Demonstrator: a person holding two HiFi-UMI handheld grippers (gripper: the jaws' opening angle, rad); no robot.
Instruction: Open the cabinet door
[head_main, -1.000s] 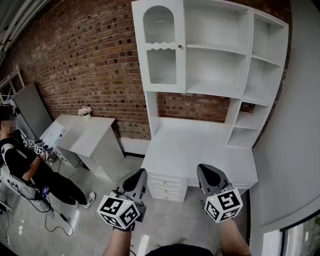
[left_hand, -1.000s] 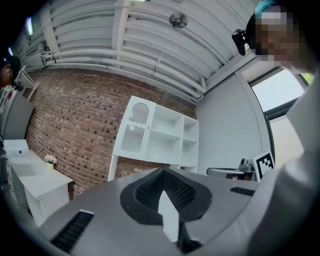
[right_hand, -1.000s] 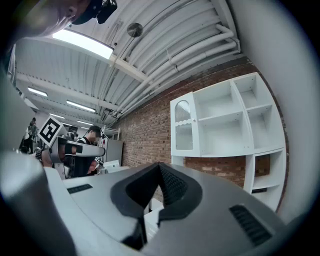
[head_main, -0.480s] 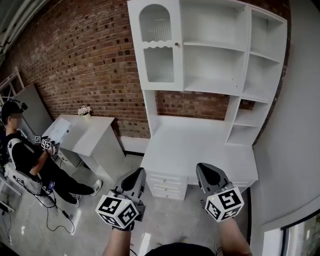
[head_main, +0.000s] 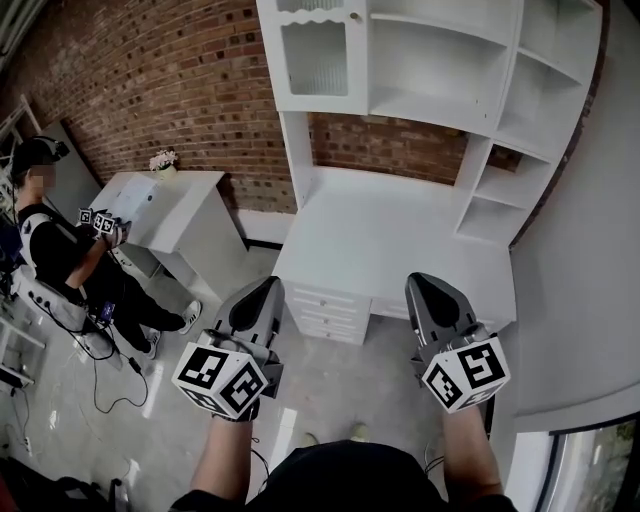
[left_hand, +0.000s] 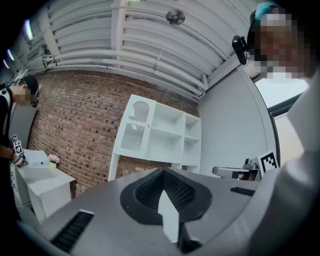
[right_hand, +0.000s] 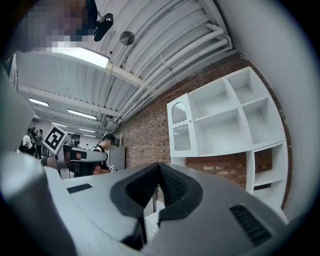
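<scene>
The shelf unit (head_main: 440, 70) was plain white, and its cabinet door (head_main: 316, 58) had a white frame around ribbed, greyish glass. Behind them the brick wall (head_main: 170, 80) was red-brown with pale mortar lines. The left gripper (head_main: 268, 288) and the right gripper (head_main: 418, 283) were grey with black textured pads (left_hand: 148, 190), and each carried a white cube (head_main: 222, 378) printed with black square markers. The side desk (head_main: 195, 230) was white, the floor (head_main: 60, 420) glossy grey, and the seated person (head_main: 60, 250) wore mostly black.

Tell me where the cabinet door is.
In the head view, top centre: the cabinet door, upper left of the shelf unit, brick wall to its left.
</scene>
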